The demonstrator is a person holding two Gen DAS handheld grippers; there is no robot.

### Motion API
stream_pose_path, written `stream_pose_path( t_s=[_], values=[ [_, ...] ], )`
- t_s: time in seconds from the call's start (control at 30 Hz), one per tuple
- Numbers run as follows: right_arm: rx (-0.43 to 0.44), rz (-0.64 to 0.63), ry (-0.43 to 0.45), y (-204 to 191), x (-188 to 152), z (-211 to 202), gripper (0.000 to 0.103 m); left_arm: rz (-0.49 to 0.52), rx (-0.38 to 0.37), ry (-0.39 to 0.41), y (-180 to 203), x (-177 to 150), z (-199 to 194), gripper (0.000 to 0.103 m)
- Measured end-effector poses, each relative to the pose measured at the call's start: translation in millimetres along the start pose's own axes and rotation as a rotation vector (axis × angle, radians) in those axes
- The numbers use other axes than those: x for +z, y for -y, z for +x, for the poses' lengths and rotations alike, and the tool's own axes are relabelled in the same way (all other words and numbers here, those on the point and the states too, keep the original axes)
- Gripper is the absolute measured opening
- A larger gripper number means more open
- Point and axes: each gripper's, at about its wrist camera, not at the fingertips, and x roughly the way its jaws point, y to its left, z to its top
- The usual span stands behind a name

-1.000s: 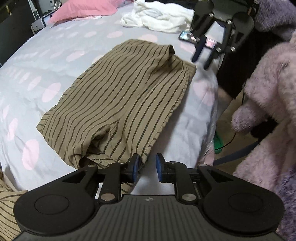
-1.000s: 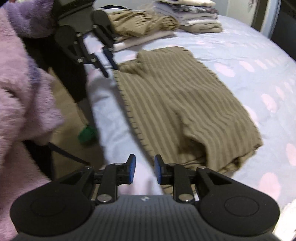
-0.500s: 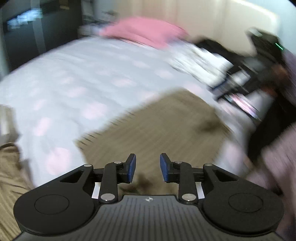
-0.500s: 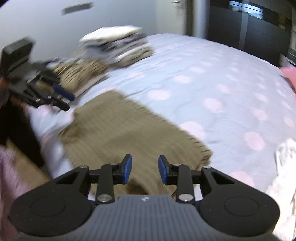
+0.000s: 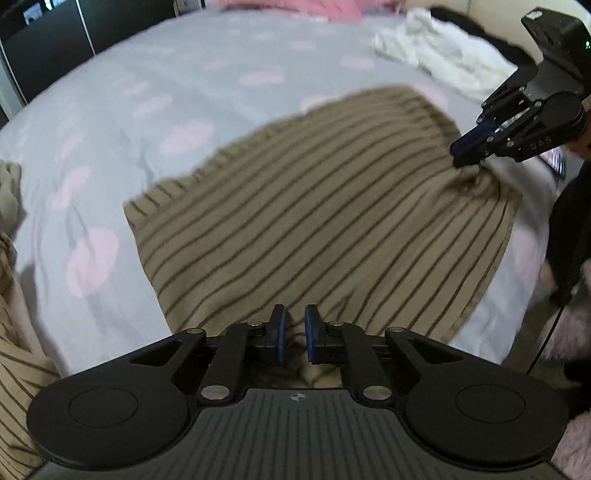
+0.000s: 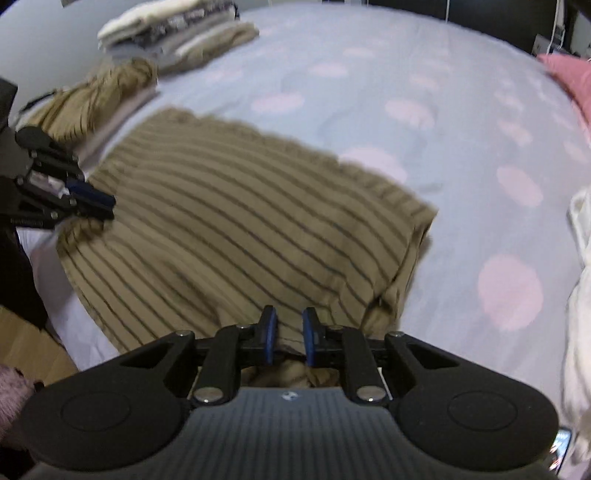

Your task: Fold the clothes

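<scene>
On the bed [image 5: 110, 122], both tongs [image 5: 292, 334] [image 6: 289, 334] are closing on the striped shirt's [image 5: 314, 229] near corners; thin bites could slip.

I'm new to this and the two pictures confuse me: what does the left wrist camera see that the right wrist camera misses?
Only the left view: the right gripper from outside, pinching a corner of the garment.

Only the right view: folded stacks of clothes at the far end, and the left gripper from outside.

Both: the brown striped garment on the spotted bedsheet, a white heap, a pink pillow, and each camera's own fingers closing on the garment's near edge.
</scene>
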Motion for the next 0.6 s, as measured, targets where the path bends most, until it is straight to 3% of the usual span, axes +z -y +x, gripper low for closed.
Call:
stream_pose_path(
  t_s=[0.33, 0.4, 0.5, 0.6],
  values=[
    [0.032, 0.007, -0.033, -1.3, -11.6, -18.0, 0.02, -0.004, -0.029, -0.049, -5.6, -16.2, -20.9, 0.011],
    [0.047, 0.009, -0.002, 0.0, -15.0, -28.4, 0.024, -0.007, -0.036, -0.031, -7.0, -20.3, -31.2, 0.016],
    [0.074, 0.044, 0.085, 6.2, -14.9, -45.4, 0.039, -0.041, -0.051, 0.025, -12.8, -20.7, -46.4, 0.021],
    [0.09, 0.1, 0.181, 12.2, -11.8, -57.4, 0.053, -0.073, -0.014, 0.088, -20.0, -18.5, -58.1, 0.031]
  ],
)
